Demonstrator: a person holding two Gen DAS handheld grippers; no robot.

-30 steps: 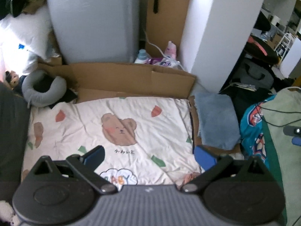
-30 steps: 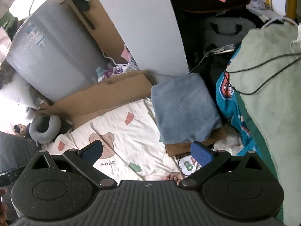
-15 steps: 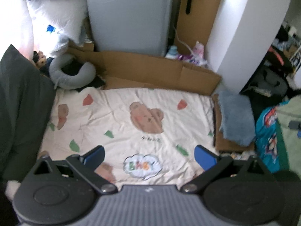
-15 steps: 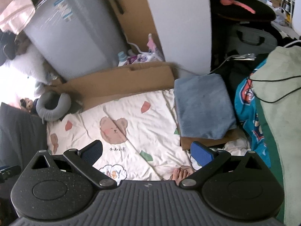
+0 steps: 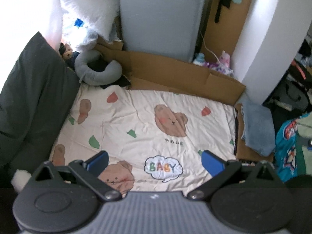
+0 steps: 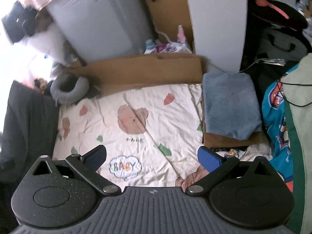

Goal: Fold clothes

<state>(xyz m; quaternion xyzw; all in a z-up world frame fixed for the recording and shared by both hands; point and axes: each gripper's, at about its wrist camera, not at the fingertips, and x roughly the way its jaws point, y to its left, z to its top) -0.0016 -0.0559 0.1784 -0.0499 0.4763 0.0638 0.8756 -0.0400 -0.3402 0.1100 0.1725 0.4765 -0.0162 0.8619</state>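
Both the left gripper and the right gripper are wide open and hold nothing, and the folded blue cloth — soft, light and floppy, I think — lies on cardboard beside the bear blanket, best pinched at a corner.

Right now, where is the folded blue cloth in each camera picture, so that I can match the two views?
Left wrist view: the folded blue cloth lies at the right edge, on brown cardboard, right of the bear-print blanket.
Right wrist view: the folded blue cloth is right of centre, larger, on the same cardboard.
Shared landmark: the BABY cloud print between the fingers in both.
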